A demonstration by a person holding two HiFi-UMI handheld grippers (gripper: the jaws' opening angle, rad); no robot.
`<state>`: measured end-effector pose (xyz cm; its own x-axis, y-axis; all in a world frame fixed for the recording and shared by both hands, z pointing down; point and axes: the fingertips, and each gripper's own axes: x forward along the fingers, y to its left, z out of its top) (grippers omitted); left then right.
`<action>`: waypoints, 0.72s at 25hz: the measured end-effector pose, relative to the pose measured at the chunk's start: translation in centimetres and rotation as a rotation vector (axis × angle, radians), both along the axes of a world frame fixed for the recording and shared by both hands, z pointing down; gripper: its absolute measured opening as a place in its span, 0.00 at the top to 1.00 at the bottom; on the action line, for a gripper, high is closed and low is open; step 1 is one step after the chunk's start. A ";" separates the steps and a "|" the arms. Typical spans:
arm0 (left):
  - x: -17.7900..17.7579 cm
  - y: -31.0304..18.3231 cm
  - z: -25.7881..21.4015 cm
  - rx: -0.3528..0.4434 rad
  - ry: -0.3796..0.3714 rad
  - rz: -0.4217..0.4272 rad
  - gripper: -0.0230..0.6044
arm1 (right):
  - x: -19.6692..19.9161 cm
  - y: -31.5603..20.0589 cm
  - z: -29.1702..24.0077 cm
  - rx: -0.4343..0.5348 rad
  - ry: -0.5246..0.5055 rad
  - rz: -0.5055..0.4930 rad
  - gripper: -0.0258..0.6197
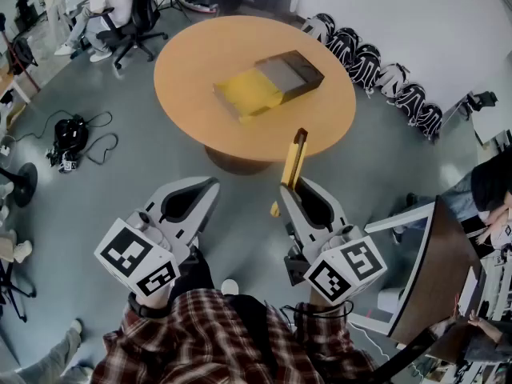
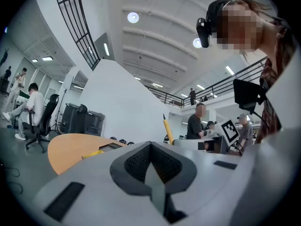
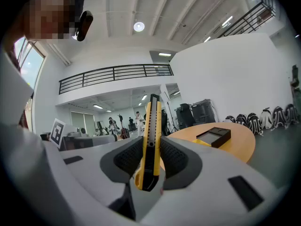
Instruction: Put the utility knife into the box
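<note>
The yellow utility knife (image 1: 294, 160) sticks out forward from my right gripper (image 1: 290, 192), which is shut on its handle. In the right gripper view the knife (image 3: 152, 121) stands upright between the dark pads. The box (image 1: 268, 82), a dark grey tray with a yellow part beside it, lies on the round wooden table (image 1: 200, 62) ahead, beyond both grippers. It also shows as a box (image 3: 214, 136) to the right in the right gripper view. My left gripper (image 1: 210, 186) hovers over the floor left of the knife, jaws together with nothing between them.
Black-and-white backpacks (image 1: 376, 66) line the wall behind the table. A seated person on an office chair (image 1: 120, 14) is at the far left. Cables and a device (image 1: 72, 138) lie on the grey floor. A desk (image 1: 432, 270) with people stands at the right.
</note>
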<state>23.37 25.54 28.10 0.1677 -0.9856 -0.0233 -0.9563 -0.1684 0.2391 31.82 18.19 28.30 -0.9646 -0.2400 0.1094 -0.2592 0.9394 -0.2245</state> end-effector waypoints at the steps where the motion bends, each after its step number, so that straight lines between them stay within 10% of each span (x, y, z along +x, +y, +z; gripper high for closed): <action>1: -0.9 -0.3 -0.1 -0.002 0.001 0.005 0.95 | -0.8 -0.3 0.0 -0.002 0.005 0.007 0.77; 18: -23.6 -9.7 1.2 -0.046 0.012 0.175 0.95 | -22.8 -10.8 1.4 -0.040 0.054 0.197 0.77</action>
